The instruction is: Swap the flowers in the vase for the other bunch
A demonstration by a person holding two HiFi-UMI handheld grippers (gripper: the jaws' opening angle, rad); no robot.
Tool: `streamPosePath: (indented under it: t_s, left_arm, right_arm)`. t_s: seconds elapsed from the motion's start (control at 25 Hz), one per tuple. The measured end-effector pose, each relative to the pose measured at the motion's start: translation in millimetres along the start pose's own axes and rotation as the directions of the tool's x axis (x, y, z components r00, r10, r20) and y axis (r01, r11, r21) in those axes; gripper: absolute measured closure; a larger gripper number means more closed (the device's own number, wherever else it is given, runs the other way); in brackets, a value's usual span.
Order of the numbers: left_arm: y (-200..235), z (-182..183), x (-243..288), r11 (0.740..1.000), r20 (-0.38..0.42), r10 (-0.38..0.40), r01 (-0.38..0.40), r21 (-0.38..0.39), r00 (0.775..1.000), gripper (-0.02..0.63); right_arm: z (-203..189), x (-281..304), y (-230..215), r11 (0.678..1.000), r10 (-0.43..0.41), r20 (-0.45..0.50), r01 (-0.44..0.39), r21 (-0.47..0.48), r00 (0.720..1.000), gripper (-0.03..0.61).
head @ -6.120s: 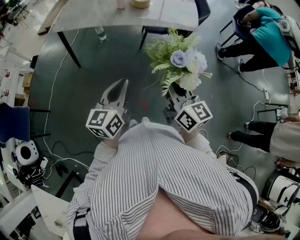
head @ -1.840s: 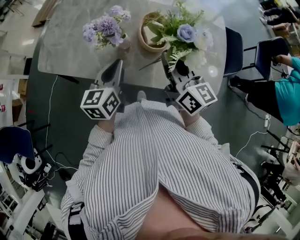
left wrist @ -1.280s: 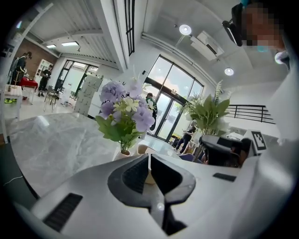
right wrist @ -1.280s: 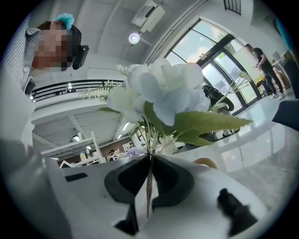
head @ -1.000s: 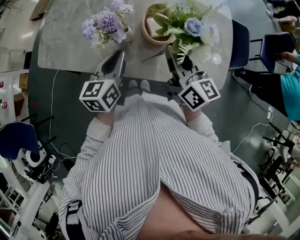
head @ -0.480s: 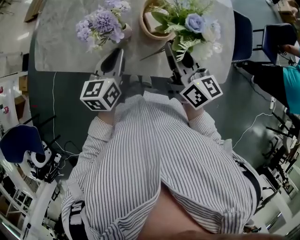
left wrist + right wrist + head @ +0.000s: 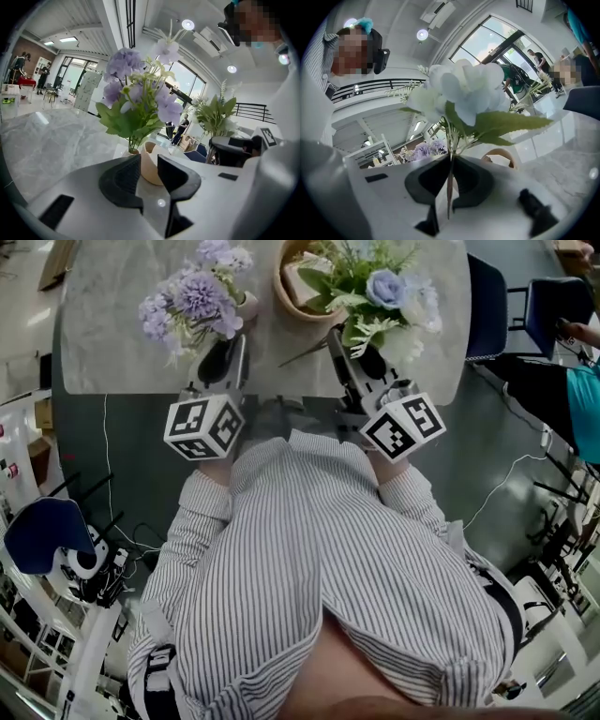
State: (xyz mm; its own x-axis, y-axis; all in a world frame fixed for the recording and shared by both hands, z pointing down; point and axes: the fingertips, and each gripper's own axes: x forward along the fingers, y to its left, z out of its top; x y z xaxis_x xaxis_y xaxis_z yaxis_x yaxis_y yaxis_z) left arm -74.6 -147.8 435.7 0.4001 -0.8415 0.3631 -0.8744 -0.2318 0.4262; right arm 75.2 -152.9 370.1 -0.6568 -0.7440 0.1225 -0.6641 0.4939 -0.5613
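— So where is the vase (image 7: 249,306) (image 7: 150,172) right now?

— On the grey marble tabletop (image 7: 112,334), near its front edge, with the purple flowers (image 7: 187,301) (image 7: 136,93) standing in it.

— And the left gripper (image 7: 230,343) (image 7: 149,159)?

— Just in front of the vase and pointed at it. Its fingers (image 7: 119,180) are apart and opening. The vase shows through the gap between them, but neither pad presses on it.

— What about the right gripper (image 7: 354,357) (image 7: 450,164)?

— Its fingers are closed together on the thin stems of the white and blue bunch (image 7: 375,292) (image 7: 459,89). The blooms and green leaves stand up above the fingertips, held over the tabletop to the right of the vase.

— Anything else up there?

— A tan round container (image 7: 298,282) (image 7: 502,157), between the vase and the held bunch. Whether the leaves touch it, I cannot tell.
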Motion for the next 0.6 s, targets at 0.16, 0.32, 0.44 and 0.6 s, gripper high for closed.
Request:
streamPosePath:
  t_s: [0.16,0.32,0.44,0.6]
  left_arm:
    - [7,1,9,1.0,0.011,0.021,-0.021,0.006,1.0,0.491]
    - [11,-1,16,0.997,0.004,0.038,-0.038,0.067,0.999,0.449]
    - [12,-4,19,0.995,0.008,0.045,-0.045,0.091,0.999,0.437]
    - [14,1,25,0.993,0.032,0.057,-0.06,0.101,0.998,0.43]
  right_arm:
    - [-2,1,-4,1.0,-0.009,-0.011,0.009,0.007,1.0,0.546]
    - [-3,1,-7,1.0,-0.013,-0.014,0.013,0.012,1.0,0.546]
    - [-5,1,-9,1.0,-0.019,-0.018,0.019,0.014,1.0,0.546]
    - [-5,2,-11,1.0,-0.019,-0.018,0.019,0.013,1.0,0.546]
